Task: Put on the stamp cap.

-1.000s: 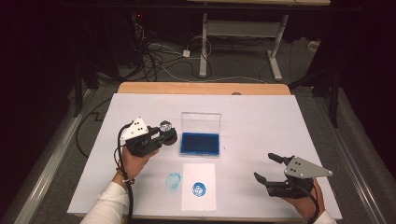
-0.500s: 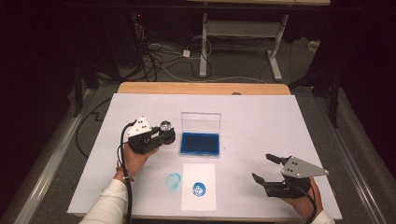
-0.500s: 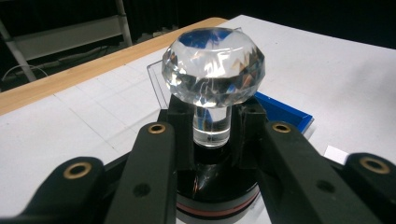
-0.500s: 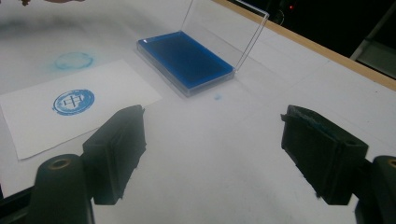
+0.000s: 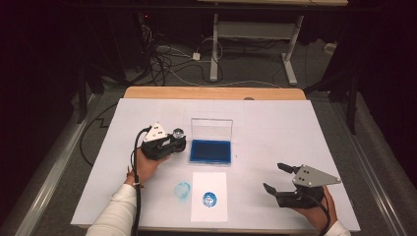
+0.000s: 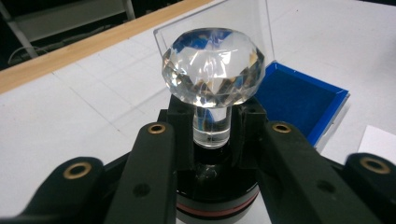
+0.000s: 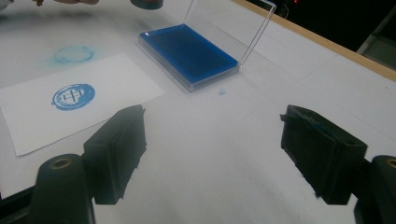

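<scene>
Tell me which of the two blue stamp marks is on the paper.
The crisp round mark, with a clear design inside, sits on the paper. The other, a faint smudged ring, lies left of it on the table.

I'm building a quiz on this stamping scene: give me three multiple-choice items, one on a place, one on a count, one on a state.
1. The open ink pad lies:
A) beyond the paper sheet
B) on the sheet
C) on the floor

2. Blue prints on the sheet:
A) none
B) one
C) three

3. The left gripper is:
A) open, empty
B) shut on the crystal-topped stamp
C) shut on the sheet

Key: 1 A, the pad sits farther up the table; 2 B, a single round print; 3 B, the jaws clamp the stamp's clear stem.
</scene>
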